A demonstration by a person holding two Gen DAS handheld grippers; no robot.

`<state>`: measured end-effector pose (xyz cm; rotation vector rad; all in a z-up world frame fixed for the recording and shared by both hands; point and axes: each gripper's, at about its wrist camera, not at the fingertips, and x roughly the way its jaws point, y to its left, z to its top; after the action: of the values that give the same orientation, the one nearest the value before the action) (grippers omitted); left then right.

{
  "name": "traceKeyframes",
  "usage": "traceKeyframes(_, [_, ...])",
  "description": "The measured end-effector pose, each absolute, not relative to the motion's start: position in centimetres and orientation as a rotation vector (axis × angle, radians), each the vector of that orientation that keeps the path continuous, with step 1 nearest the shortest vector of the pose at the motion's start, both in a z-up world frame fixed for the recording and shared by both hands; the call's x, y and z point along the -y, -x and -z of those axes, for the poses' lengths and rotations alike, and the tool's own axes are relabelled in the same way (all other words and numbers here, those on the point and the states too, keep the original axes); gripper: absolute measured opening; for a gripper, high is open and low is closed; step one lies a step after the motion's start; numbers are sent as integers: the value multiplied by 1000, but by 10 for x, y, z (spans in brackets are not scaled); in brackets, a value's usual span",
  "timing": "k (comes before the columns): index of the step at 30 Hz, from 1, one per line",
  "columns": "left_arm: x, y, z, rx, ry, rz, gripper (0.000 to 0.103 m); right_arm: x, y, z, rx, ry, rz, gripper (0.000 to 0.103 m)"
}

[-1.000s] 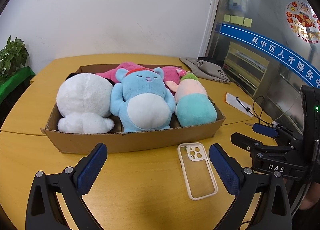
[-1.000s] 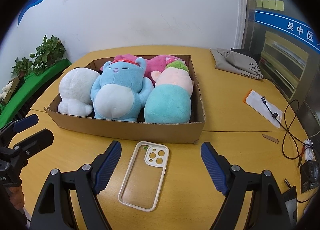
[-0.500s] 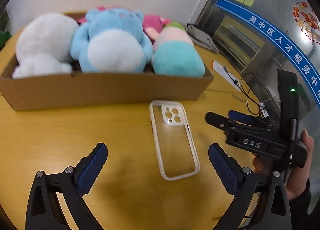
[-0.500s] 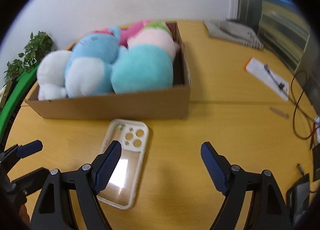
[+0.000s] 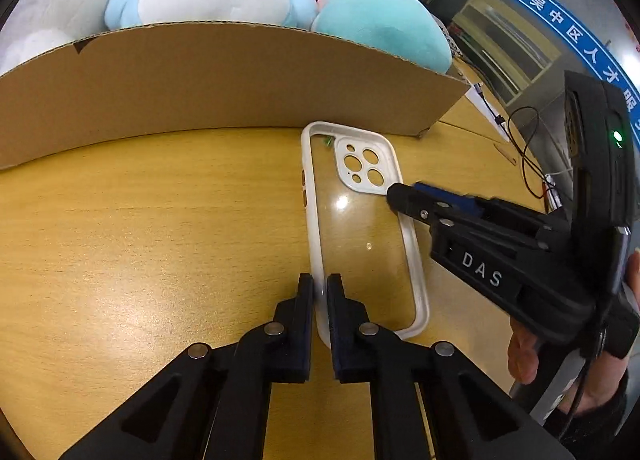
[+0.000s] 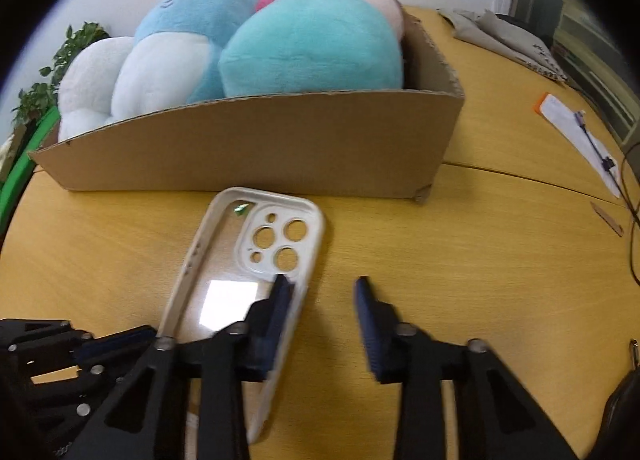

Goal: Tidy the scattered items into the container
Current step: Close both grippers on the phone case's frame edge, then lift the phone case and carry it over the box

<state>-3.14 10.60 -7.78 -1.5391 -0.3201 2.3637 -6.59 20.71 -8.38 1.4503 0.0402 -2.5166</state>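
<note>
A clear phone case (image 5: 362,228) with a white rim lies flat on the yellow table, just in front of the cardboard box (image 5: 240,80). My left gripper (image 5: 320,289) has its jaws closing and pinches the case's left rim near the bottom end. In the right wrist view the right gripper (image 6: 322,296) straddles the right rim of the case (image 6: 224,260); its jaws are closing, a gap still shows and the pads do not press. The box (image 6: 260,148) is packed with plush toys: white (image 6: 86,72), blue (image 6: 180,44) and teal-and-pink (image 6: 316,40).
Right of the box lie a white paper (image 6: 576,128) with a black cable, a small wooden stick (image 6: 608,218) and a grey cloth (image 6: 504,34). A leafy plant (image 6: 60,64) stands at the far left. A person's hand (image 5: 524,352) holds the right gripper.
Both grippers have dropped down onto the phone case. The left went from wide open to pinching the case's left rim. The right fingers have narrowed around the right rim.
</note>
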Motion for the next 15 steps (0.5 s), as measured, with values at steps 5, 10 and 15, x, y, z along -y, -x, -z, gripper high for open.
traceKeyframes(5, [-102,21,62,273,1485,-2412,6,-199,55,77,-69,-1432,2520,9])
traceKeyframes(10, [-91,-2,10,205,1283,-2491,6,-195,32,24,-43,-1250,2570,9])
traceKeyframes(15, [-72,12,-44,178,1119,-2583,7,-174,33,-45,-37,-1006,2636,9])
